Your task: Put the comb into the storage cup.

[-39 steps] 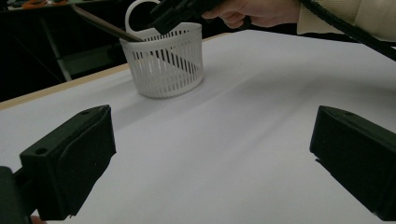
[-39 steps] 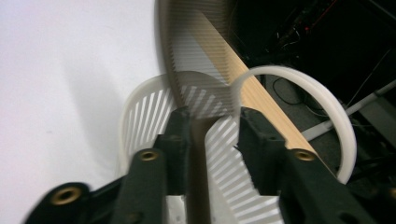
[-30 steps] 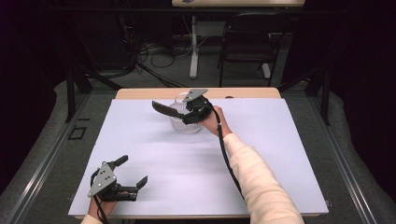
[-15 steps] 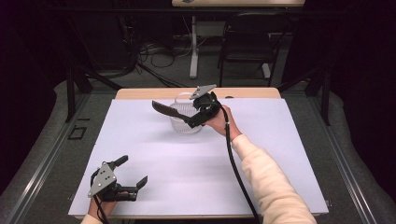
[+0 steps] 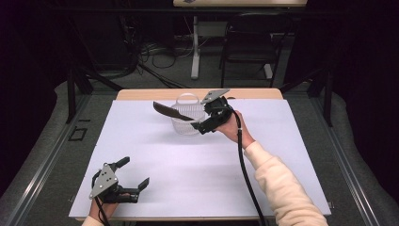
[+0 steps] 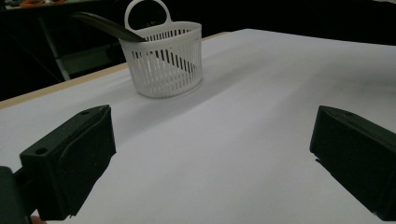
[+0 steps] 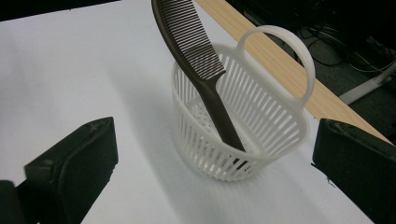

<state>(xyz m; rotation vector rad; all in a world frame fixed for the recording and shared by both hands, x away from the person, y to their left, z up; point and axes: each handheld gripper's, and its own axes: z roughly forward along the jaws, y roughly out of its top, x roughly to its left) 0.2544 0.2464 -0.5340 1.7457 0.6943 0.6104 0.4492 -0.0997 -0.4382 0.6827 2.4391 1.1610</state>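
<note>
Comb (image 7: 196, 56) sits handle-down in the white basket (image 7: 275, 121) near the far edge of the desk (image 5: 282, 155), teeth end leaning out over the rim, so the drop-in looks done. Right claw (image 5: 200, 123) has just been opening and now stands wide with nothing between its jaws, just beside the basket. Left claw (image 5: 134, 181) rests open and empty at the near-left corner; what's left is probably just pulling the right hand clear.
</note>
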